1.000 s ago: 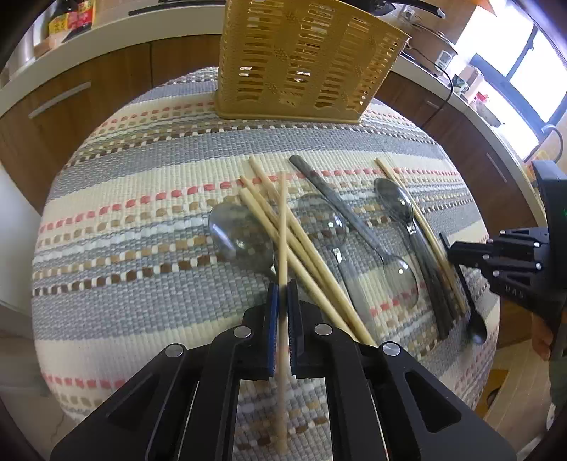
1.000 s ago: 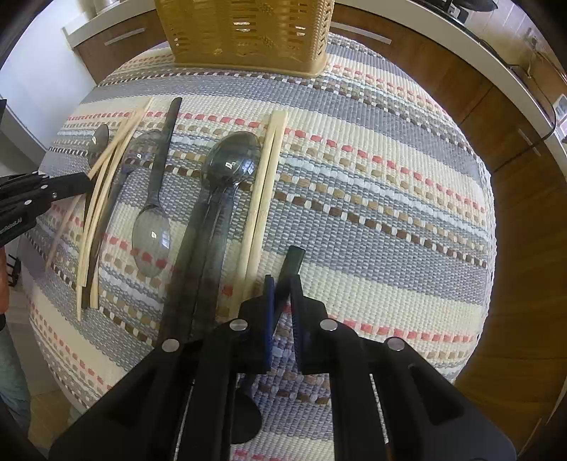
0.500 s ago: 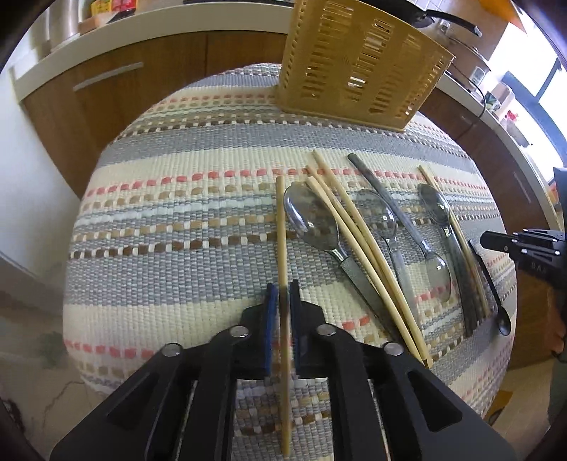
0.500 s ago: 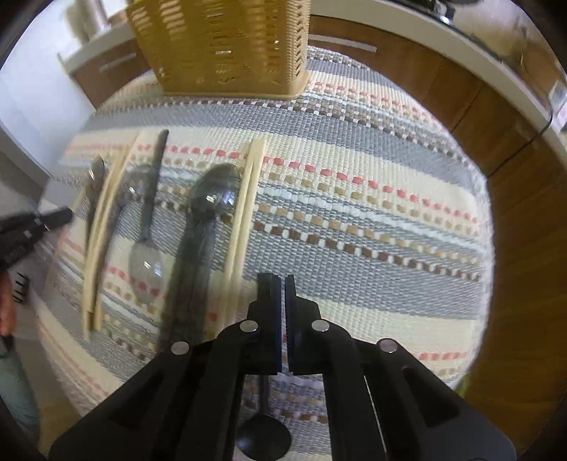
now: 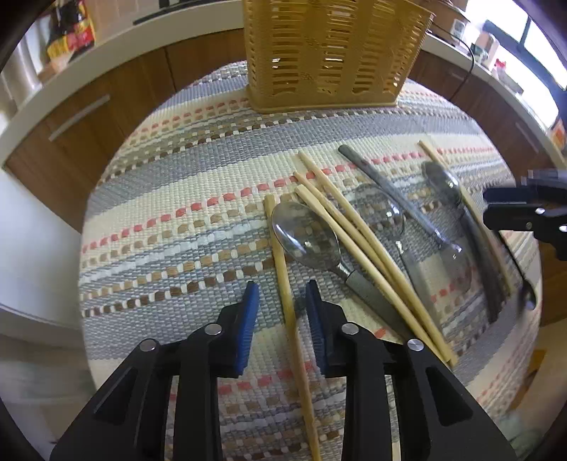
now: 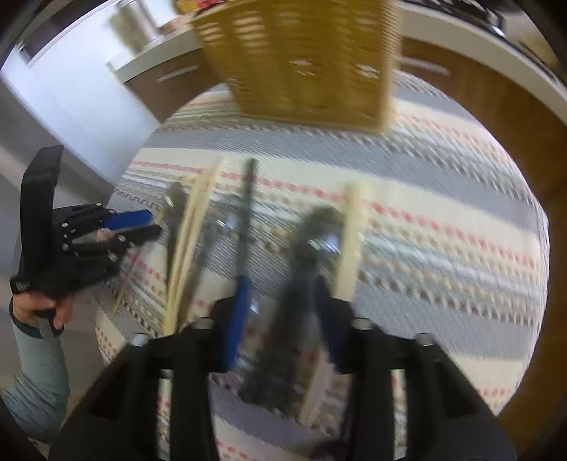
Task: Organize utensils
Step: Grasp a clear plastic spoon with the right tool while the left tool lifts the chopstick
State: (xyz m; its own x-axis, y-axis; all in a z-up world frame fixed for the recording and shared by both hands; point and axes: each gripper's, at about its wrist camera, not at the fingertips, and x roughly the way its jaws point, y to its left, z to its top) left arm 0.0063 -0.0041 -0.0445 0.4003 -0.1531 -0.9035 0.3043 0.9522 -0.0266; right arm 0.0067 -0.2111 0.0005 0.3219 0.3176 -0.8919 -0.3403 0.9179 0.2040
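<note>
We see a round table covered by a striped woven cloth [image 5: 184, 227]. On it stand a yellow slotted basket [image 5: 329, 53] at the far edge and, nearer, chopsticks [image 5: 358, 244], spoons [image 5: 308, 237] and a knife [image 5: 389, 198].

Striped woven cloth [image 5: 198, 227], wooden cabinets [image 5: 117, 117].

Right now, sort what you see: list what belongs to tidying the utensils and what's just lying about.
For the job:
- chopsticks
- big spoon
- knife
- yellow basket
- left gripper, open
- right gripper, open

Just around:
- striped cloth
- sauce bottle
- wooden cabinets
</note>
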